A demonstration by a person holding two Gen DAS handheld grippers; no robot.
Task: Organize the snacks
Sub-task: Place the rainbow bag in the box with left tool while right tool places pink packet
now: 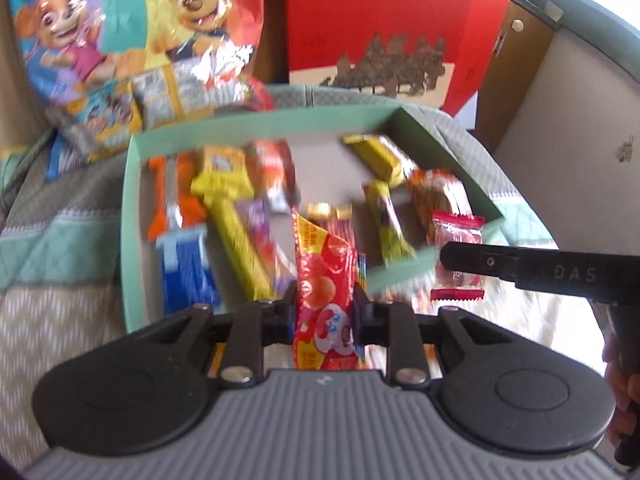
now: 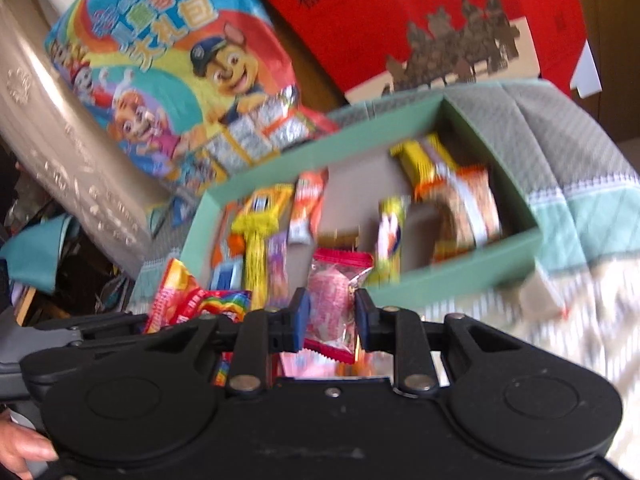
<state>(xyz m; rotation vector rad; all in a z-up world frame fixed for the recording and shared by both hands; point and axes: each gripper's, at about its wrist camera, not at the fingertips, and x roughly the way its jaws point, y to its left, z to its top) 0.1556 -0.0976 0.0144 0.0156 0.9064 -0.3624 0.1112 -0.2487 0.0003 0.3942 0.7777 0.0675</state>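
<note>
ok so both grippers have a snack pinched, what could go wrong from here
1. The left gripper pinches the red packet low on its length, so the long free end could flop or slip out.
2. The right gripper grips the crinkly pink candy, which might slide free.
3. The grippers are close together near the green box; they could bump each other or its front wall.

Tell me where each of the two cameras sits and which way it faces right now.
Left wrist: rides on the left tongs, looking forward and down into the shallow mint-green cardboard box; its tongs pinch a red peach-print candy packet; the right tongs' black finger and a hand show.
Right wrist: rides on the right tongs, facing the same box from its other side; they pinch a clear pink-edged sweet wrapper; a hand shows.
Shared: box, both packets, cartoon-dog snack bag.
</note>
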